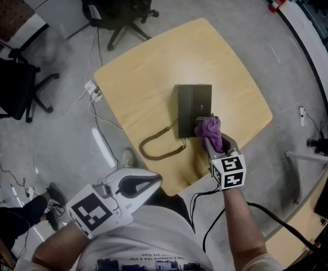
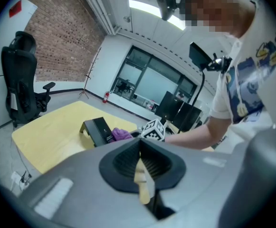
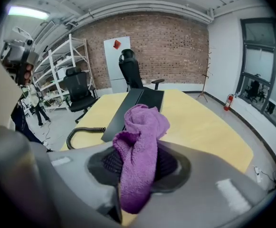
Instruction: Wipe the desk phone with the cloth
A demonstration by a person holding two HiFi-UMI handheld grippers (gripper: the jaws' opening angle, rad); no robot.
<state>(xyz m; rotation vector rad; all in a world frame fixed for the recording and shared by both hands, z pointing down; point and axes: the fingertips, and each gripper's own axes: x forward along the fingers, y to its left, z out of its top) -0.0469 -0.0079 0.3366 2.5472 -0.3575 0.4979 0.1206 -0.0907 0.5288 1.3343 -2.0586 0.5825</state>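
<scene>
A black desk phone (image 1: 195, 107) lies near the right edge of the yellow table (image 1: 152, 72). Its coiled cord (image 1: 161, 144) loops toward me. My right gripper (image 1: 213, 141) is shut on a purple cloth (image 1: 208, 127), and the cloth rests against the phone's near end. In the right gripper view the cloth (image 3: 138, 141) bunches up out of the right gripper (image 3: 140, 172), with the phone (image 3: 137, 102) stretching away just behind it. My left gripper (image 1: 156, 178) hangs off the table's near corner, shut with nothing in it. The left gripper view shows the left gripper (image 2: 140, 164) in front, the phone (image 2: 98, 130) and the cloth (image 2: 121, 134) beyond.
Black office chairs (image 1: 14, 89) (image 1: 121, 7) stand on the grey floor to the left of and beyond the table. Cables and a power strip (image 1: 94, 91) lie off the table's left corner. A red fire extinguisher (image 1: 276, 1) stands at the far right wall.
</scene>
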